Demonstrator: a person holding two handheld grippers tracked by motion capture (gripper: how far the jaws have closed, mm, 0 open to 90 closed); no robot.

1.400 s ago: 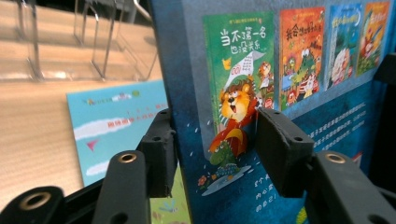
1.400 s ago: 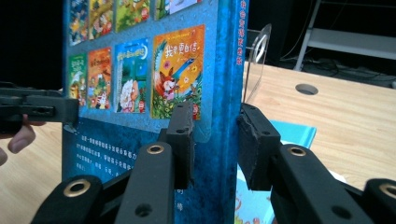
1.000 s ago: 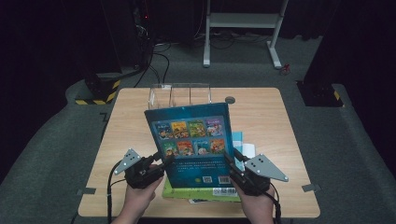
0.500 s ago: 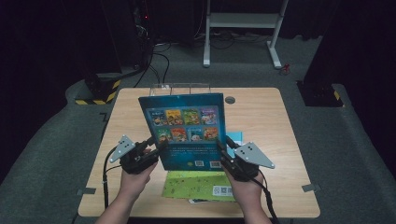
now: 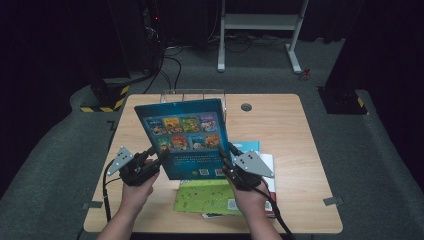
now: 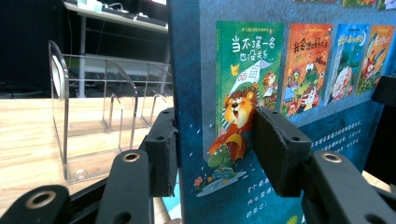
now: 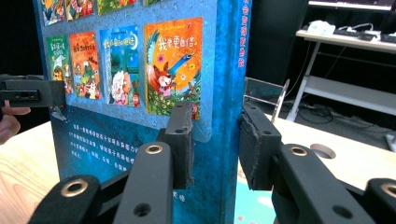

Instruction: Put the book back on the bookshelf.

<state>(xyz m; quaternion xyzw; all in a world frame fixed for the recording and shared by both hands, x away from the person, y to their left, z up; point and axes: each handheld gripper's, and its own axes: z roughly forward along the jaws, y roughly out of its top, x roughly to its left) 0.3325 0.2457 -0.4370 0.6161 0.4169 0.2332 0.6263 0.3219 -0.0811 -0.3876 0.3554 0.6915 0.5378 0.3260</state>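
- Nearest, bottom of the high view: two forearms enter. Left gripper (image 5: 159, 159) and right gripper (image 5: 223, 159) sit level with each other, at the lower corners of the blue picture book (image 5: 186, 136).
- Green book (image 5: 207, 196) lies flat on the table (image 5: 300, 150) below the raised one, on top of a small stack, lower centre of the frame.
- Left gripper view: jaws pinch the blue picture book's edge, one pad on the printed back cover over the lion picture, the other behind. Pads look pressed to the board.
- Right gripper view: jaws straddle the spine edge, one pad on the cover, one on the far side; clamped on it as far as I can tell.
- Blue picture book is off the table, held upright, back cover facing the camera, top leaning slightly toward the frame's upper left. Long axis runs up-down.
- Beyond it, upper centre of the high view: clear acrylic rack (image 5: 192, 97) with upright dividers, standing at the table's far edge. In the left gripper view the clear acrylic rack (image 6: 93, 116) sits left of the book, well apart.
- Judgement: the rack lies straight ahead; both grippers equally near, so the carry is forward.
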